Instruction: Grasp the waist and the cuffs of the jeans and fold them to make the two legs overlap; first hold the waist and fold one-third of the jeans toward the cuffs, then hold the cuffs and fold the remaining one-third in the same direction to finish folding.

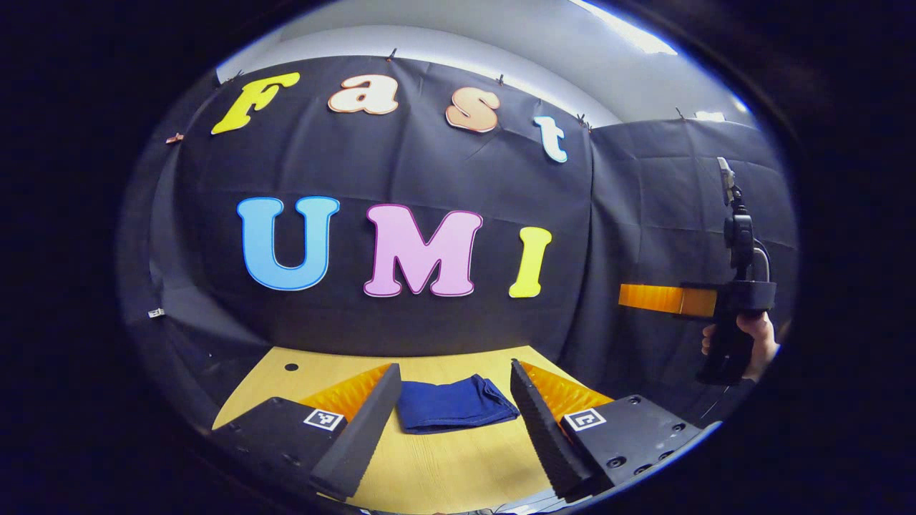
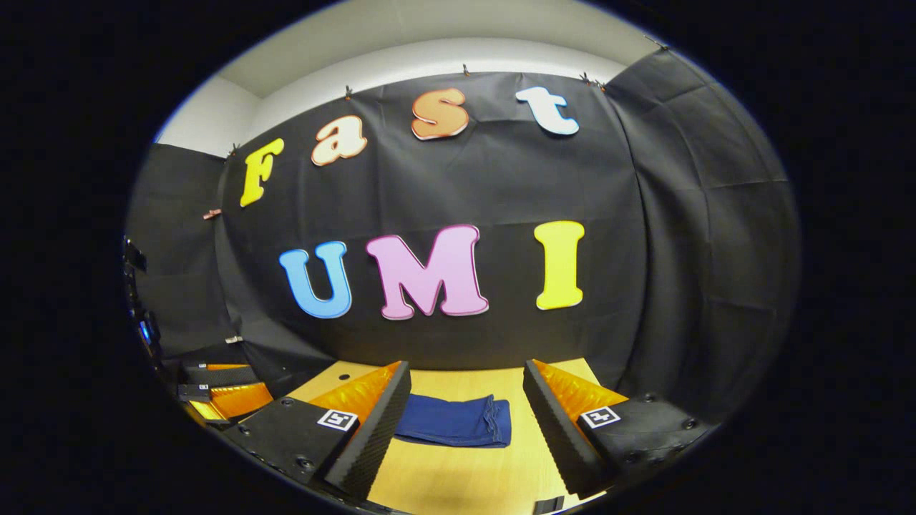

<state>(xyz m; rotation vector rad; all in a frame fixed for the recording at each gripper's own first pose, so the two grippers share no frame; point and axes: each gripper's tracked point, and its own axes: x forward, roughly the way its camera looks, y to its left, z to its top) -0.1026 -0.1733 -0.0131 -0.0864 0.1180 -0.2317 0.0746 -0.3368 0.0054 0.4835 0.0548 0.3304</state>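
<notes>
The dark blue denim jeans (image 1: 454, 404) lie on the pale wooden tabletop (image 1: 444, 465) as a compact, layered rectangle, hems and seams bunched along one short side. In the left gripper view that seamed side points to the right and slightly away; in the right gripper view the same bundle (image 2: 458, 420) shows its stitched edge at the right. Judging by this small stacked shape, the folding looks finished, or very nearly so.

The left gripper (image 1: 451, 422) is raised and drawn back, its two fingers spread wide with the jeans showing in the gap between them, farther out on the table and not touched. The right gripper (image 2: 464, 429) is likewise spread wide and holds nothing, the bundle lying ahead between its fingers. Both tools face the cloth head-on, so the bundle's long axis runs across their line of reach. Neither looks clearly nearer.

In the left gripper view the right gripper (image 1: 669, 299) also appears far off at the right edge, held level well above the table by a hand (image 1: 751, 343) on its dark handle.

Bare wood surrounds the jeans on the near side and both flanks, leaving open room. The far table edge meets the black cloth wall (image 1: 358, 179) not far behind the bundle, so any last nudge should, I judge, come toward the person.
</notes>
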